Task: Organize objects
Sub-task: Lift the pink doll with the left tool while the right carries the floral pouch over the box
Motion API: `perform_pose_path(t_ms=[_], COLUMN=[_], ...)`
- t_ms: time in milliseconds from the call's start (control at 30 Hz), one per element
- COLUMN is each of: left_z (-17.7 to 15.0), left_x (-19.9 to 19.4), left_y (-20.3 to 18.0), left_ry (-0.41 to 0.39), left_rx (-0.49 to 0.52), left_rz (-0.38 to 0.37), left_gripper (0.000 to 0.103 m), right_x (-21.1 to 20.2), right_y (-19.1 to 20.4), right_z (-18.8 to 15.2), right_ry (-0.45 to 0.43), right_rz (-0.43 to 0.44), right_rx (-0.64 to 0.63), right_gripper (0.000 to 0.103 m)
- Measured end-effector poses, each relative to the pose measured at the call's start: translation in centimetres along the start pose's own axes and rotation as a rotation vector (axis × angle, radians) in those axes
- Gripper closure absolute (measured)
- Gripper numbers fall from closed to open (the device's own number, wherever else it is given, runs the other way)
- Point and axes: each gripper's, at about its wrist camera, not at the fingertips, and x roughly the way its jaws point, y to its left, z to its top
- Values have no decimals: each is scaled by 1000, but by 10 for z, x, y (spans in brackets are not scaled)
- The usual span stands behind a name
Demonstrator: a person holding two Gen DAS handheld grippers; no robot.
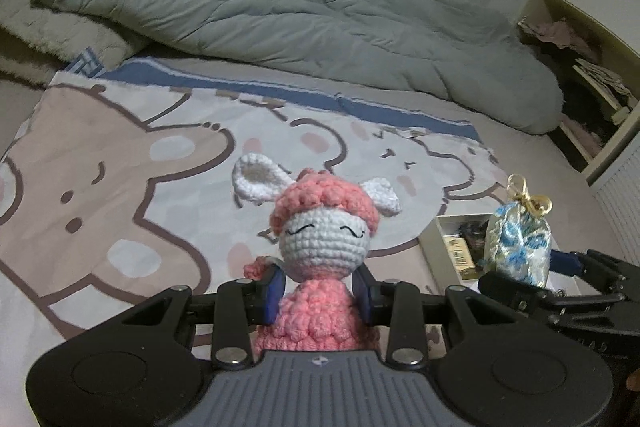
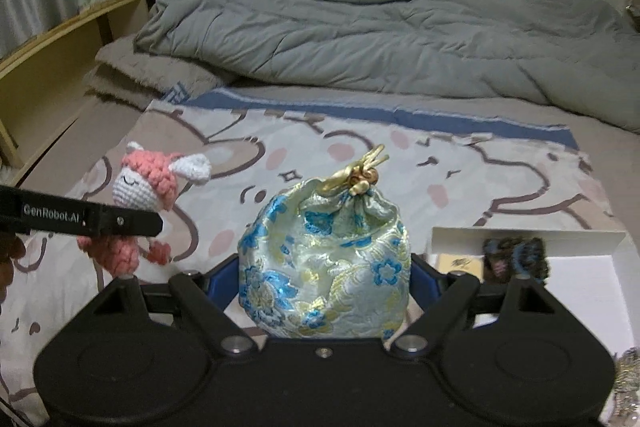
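Both grippers were loaded: left gripper (image 1: 318, 287) pinched tight on the crochet bunny's (image 1: 316, 247) pink body, right gripper (image 2: 324, 279) spread wide, clamping the brocade pouch (image 2: 324, 259) between its pads.

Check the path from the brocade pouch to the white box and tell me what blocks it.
Nothing visible blocks it. The right gripper holds the brocade pouch above the bedspread, and the white box lies open just to its right, already holding a few small items.
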Motion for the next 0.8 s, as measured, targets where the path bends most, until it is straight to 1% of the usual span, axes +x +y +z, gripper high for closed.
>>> perform_pose_path(t_ms=[167,433,667,800], left_z=[3,10,23,34], left_x=[4,19,33,44], left_y=[-20,-62,-102,-126], left_ry=[-5,-4,-7,-12], left_rx=[9,52,124,185], left_rz=[-38,-100,-150,-181], left_gripper=[66,66,66,66], right_x=[-17,-32,-46,-52], right_y=[-13,-49,-93,-122], right_z=[5,6,7,4], right_ry=[-28,-56,-84,-97], right_rz=[-27,-79,-140,-190], right_rx=[21,123,202,243], right_gripper=[18,18,18,18])
